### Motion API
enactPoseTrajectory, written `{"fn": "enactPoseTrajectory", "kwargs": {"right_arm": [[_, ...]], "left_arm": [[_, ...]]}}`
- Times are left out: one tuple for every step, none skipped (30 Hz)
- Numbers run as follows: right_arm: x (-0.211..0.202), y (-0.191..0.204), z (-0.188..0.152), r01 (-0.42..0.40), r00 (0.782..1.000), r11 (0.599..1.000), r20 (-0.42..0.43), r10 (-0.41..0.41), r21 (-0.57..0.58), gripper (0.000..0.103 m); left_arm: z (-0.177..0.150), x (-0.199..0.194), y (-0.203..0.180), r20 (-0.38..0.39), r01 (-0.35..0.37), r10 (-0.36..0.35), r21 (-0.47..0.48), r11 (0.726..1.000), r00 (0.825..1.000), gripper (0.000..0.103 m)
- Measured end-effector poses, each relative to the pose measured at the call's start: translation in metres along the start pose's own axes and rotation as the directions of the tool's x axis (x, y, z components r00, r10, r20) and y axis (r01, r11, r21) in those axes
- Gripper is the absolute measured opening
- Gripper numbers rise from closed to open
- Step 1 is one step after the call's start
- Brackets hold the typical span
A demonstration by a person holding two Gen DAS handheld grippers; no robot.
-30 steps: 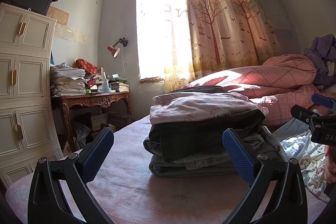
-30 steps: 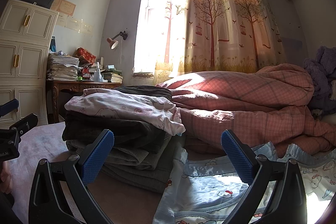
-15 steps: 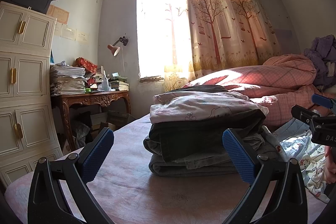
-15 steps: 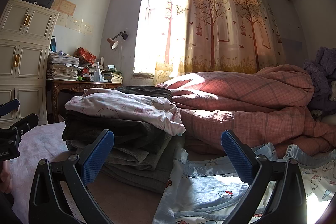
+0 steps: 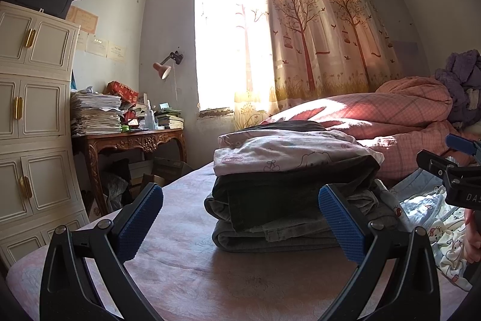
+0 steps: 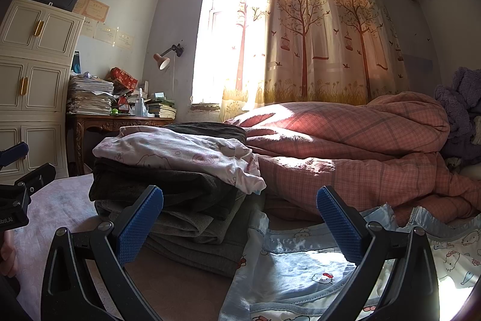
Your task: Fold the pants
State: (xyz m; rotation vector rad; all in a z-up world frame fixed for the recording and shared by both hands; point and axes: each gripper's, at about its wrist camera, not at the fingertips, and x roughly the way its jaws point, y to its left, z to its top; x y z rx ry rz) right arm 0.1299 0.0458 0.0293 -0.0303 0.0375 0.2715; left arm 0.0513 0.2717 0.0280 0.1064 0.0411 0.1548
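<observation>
**Both grippers wait by the pile**

Your left gripper [image 5: 240, 226] is spread wide and holds nothing. It hangs low over the bed [image 5: 186, 276], pointing at the pile [image 5: 288, 188] of folded clothes. Your right gripper [image 6: 240, 226] is spread wide too, and empty. It hangs just over the blue pants [image 6: 303, 270] with little cats on them.

The blue pants lie loose and bunched on the bed, right beside the pile and in front of the pink quilt [image 6: 354, 146]. They look like the next thing to fold. You hold both grippers open and low, likely so you can grab the cloth fast. The pile sits close, so the pants can go on top after.
</observation>
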Motion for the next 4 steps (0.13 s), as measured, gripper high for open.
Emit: {"fn": "enactPoseTrajectory", "kwargs": {"right_arm": [[-0.0004, -0.0001, 0.0000, 0.000, 1.000, 1.000, 0.000, 0.000, 0.000, 0.102], [-0.0003, -0.0001, 0.0000, 0.000, 1.000, 1.000, 0.000, 0.000, 0.000, 0.102], [-0.0004, -0.0002, 0.0000, 0.000, 1.000, 1.000, 0.000, 0.000, 0.000, 0.102], [0.0000, -0.0001, 0.0001, 0.000, 1.000, 1.000, -0.001, 0.000, 0.000, 0.102]], "left_arm": [[0.0001, -0.0002, 0.0002, 0.000, 0.000, 0.000, 0.000, 1.000, 1.000, 0.103], [0.0001, -0.0003, 0.0004, 0.001, 0.000, 0.000, 0.001, 1.000, 1.000, 0.103], [0.0000, 0.0001, -0.0001, 0.001, 0.000, 0.000, 0.001, 1.000, 1.000, 0.103], [0.0001, -0.0001, 0.0001, 0.000, 0.000, 0.000, 0.002, 1.000, 1.000, 0.103]]}}
